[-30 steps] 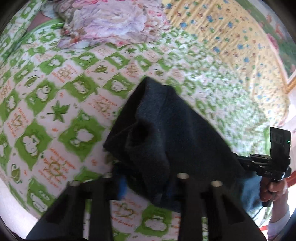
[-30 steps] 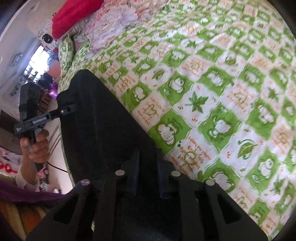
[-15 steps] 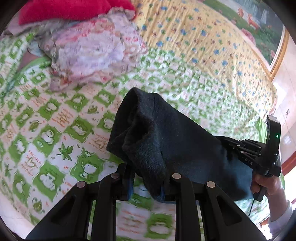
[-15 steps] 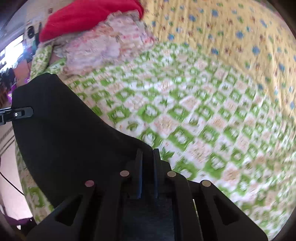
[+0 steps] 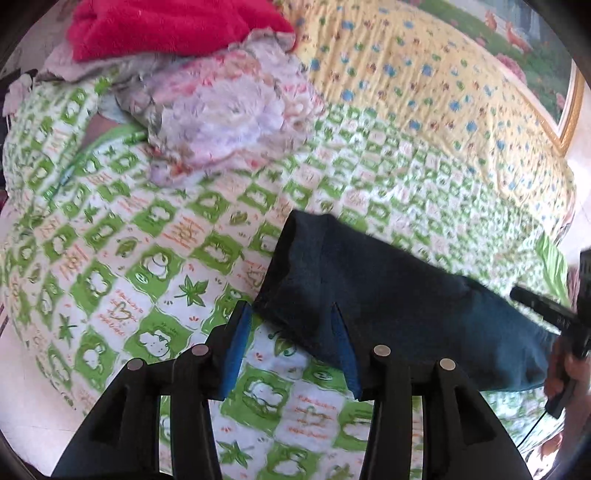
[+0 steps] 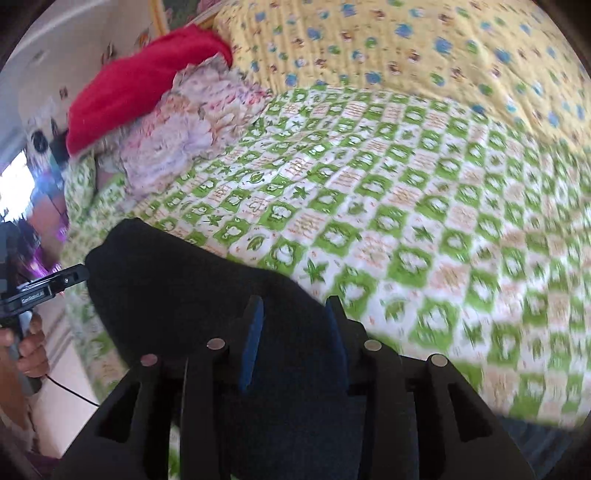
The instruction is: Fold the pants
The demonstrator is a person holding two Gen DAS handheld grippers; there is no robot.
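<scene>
**Freshly released, dark pants settle on the patterned bed**

Now lying in a folded bundle near the front edge of the bed, the dark pants (image 5: 388, 295) rest on the green-and-white bedspread (image 5: 147, 236) as both claws let go. The left gripper (image 5: 291, 339) is opening — its blue pads (image 5: 236, 343) stand spread, one over bare bedspread, the other against the bundle's near edge, neither pressing cloth. The right gripper (image 6: 291, 343) is opening too; dark fabric lies between and beneath its blue pads (image 6: 253, 343), but they no longer pinch it.

The pants look soft, thick and fleecy — limp cloth that should drape and sag under its own modest weight instead of holding a crease, and unlikely to slip from rubbery pads. Nothing about them is fragile. Best hold, by this reading, is at the two corners of one short edge, all layers pinched together so the fold stays aligned. A floral quilt (image 5: 229, 114) and red blanket (image 5: 166, 26) sit heaped toward the far left corner, well apart from the pants.
</scene>
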